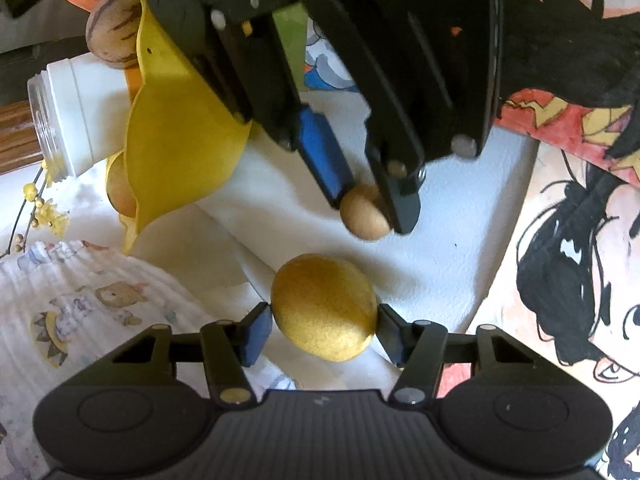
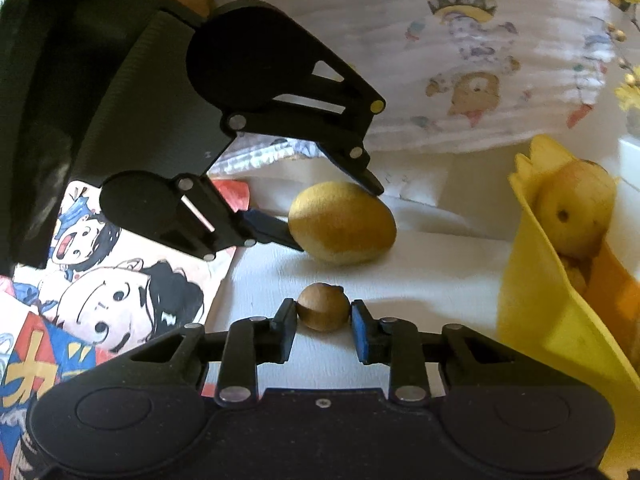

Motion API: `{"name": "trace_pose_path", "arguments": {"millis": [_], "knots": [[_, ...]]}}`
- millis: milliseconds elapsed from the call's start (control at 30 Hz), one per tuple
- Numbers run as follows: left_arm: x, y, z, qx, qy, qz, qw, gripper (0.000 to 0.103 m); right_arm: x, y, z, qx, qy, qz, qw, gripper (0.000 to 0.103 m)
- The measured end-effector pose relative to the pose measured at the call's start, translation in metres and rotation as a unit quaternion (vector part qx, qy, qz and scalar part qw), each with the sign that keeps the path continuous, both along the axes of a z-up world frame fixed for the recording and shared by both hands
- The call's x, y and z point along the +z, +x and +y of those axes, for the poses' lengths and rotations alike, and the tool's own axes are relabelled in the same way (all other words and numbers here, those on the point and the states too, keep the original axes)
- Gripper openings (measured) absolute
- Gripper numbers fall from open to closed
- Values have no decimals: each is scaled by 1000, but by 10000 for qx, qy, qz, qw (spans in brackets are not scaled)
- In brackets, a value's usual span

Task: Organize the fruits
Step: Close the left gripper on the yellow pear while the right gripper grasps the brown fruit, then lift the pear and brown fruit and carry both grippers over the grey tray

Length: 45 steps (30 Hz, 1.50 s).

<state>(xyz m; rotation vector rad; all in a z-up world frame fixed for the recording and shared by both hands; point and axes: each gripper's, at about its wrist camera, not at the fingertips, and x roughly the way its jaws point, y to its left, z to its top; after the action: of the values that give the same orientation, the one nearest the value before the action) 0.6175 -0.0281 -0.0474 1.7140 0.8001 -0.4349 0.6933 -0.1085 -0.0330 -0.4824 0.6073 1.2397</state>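
Left gripper point(image 1: 324, 322): clenched on the yellow lemon point(image 1: 324, 306) — pads touching both sides.
Right gripper point(image 2: 323, 314): grasping the small brown fruit point(image 2: 322, 306) — just ahead of it, the lemon.
Yellow basket point(image 2: 552, 312): right of the right gripper.

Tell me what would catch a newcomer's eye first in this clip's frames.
Most striking is the yellow lemon, gripped between the left gripper fingers over the white surface. Just beyond it, the right gripper holds a small brown round fruit. Off to the side, a yellow bag holds an apple-like fruit, and bright cartoon prints lie on the opposite side.
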Motion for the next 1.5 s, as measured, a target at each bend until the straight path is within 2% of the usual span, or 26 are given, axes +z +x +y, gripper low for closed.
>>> {"name": "trace_pose_path", "arguments": {"millis": [333, 533, 767, 900, 1000, 1233, 1333, 1433, 1500], "knots": [[-7, 7, -4, -76, -12, -56, 10000, 60, 0, -5, -15, -314, 20, 130, 9994, 31], [4, 16, -13, 208, -424, 50, 9989, 59, 5, -10, -20, -555, 31, 250, 9981, 31], [20, 21, -35, 155, -941, 167, 9953, 59, 8, -13, -26, -601, -34, 208, 9980, 31], [14, 16, -38, -276, -722, 107, 9970, 64, 6, -14, -24, -604, -49, 168, 9980, 31], [12, 19, -40, -408, -667, 62, 9969, 62, 6, -16, -24, -644, -34, 179, 9978, 31], [17, 38, -44, -114, -831, 69, 9965, 59, 6, -19, -29, -860, 62, 236, 9960, 31], [19, 52, -45, 263, -984, 26, 9948, 58, 9, -20, -35, -1024, 141, 321, 9941, 31], [30, 70, -48, 944, -1334, 55, 9865, 58, 12, -23, -42, -1220, 261, 436, 9912, 31], [38, 78, -50, 1421, -1610, 78, 9766, 58, 13, -25, -48, -1344, 302, 508, 9892, 31]]}}
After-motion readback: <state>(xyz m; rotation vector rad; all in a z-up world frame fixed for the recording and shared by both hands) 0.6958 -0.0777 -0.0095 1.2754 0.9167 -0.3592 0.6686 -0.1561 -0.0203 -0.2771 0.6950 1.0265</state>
